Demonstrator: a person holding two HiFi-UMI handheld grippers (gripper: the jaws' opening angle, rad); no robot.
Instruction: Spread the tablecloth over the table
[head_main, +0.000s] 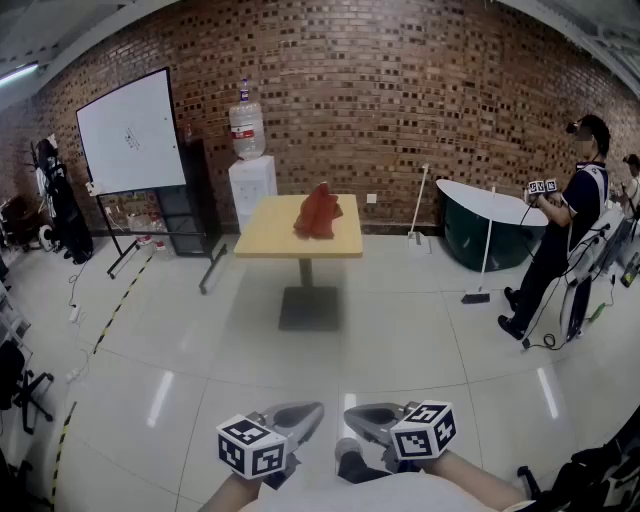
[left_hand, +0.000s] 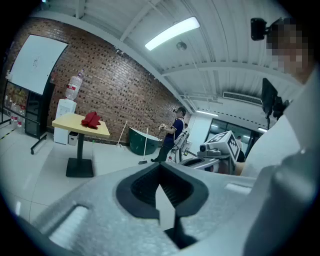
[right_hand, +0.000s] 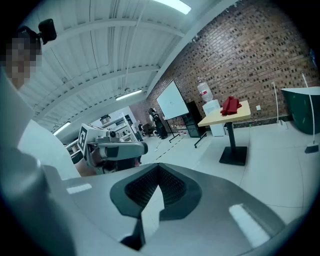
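A crumpled red tablecloth (head_main: 318, 212) lies in a heap on the square wooden table (head_main: 270, 240) across the room, in front of the brick wall. It also shows in the left gripper view as a red tablecloth (left_hand: 91, 119) on the table (left_hand: 75, 126), and in the right gripper view as a tablecloth (right_hand: 230, 105) on the table (right_hand: 220, 118). My left gripper (head_main: 312, 411) and right gripper (head_main: 352, 413) are held close to my body at the bottom of the head view, far from the table. Both are shut with nothing between the jaws.
A whiteboard on a stand (head_main: 130, 132) and a water dispenser (head_main: 250, 175) stand left of the table. A person (head_main: 560, 240) with grippers stands at the right beside a dark green tub (head_main: 485, 225) and a broom (head_main: 480, 260). Wide tiled floor (head_main: 330, 350) lies between me and the table.
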